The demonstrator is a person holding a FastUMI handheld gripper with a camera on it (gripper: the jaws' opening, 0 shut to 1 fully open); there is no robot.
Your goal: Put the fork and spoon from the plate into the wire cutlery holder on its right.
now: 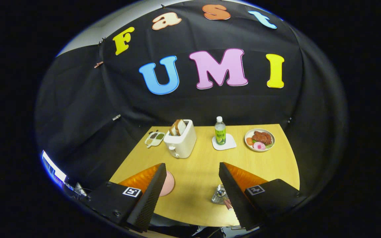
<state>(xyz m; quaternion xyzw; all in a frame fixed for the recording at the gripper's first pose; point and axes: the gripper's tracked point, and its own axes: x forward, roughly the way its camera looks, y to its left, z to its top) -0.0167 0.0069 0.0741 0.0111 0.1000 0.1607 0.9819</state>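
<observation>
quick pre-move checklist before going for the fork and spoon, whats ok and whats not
1. Fingers apart and holding nothing: ok, the gripper is open over bare table.
2. Pink plate located: ok, beside the left finger, mostly hidden by it.
3. Fork and spoon lying on the plate: cannot tell, that part is covered.
4. Wire cutlery holder located: ok, against the right finger; something with a pinkish handle already stands in it.
5. Path between plate and holder free: ok.
6. Toaster, bottle and food plate out of the way: ok, well beyond the fingers.
</observation>
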